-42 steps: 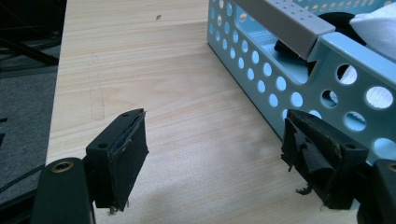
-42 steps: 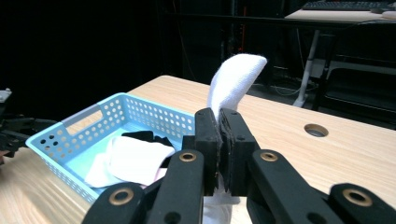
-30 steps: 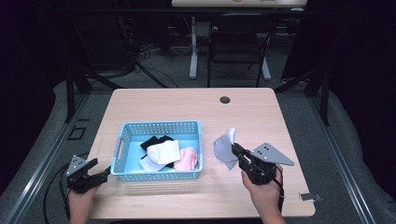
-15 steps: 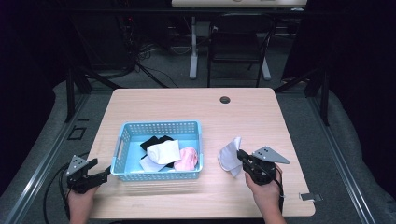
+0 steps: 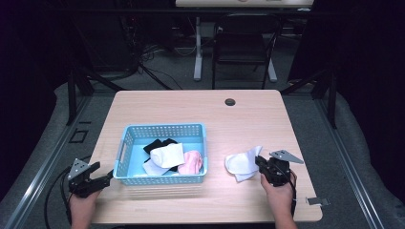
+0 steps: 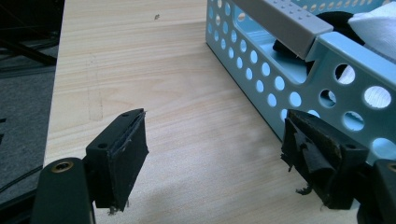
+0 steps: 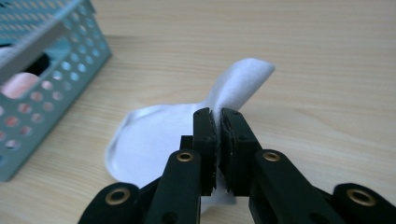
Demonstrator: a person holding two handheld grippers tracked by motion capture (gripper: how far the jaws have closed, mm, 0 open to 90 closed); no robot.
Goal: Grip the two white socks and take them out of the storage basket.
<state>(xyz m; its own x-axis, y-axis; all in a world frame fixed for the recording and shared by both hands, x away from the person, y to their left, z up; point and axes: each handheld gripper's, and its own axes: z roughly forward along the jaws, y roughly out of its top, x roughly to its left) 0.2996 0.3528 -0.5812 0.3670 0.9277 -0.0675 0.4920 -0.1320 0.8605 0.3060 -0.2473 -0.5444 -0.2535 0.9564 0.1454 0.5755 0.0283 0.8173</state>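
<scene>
In the high view, the right hand-held gripper (image 5: 258, 162) pinches a white sock (image 5: 242, 163) that lies on the worktop (image 5: 248, 119), at three o'clock from the blue basket (image 5: 162, 131). The left hand-held gripper (image 5: 106, 178) sits at the basket's eight o'clock.

In the left gripper view, its jaws stand wide apart with nothing between them, the basket (image 6: 289, 70) just beside the right jaw.

In the right gripper view, the jaws, having just eased slightly apart, clamp a fold of the sock (image 7: 154, 135), whose tip (image 7: 245, 77) rises toward one o'clock.
</scene>
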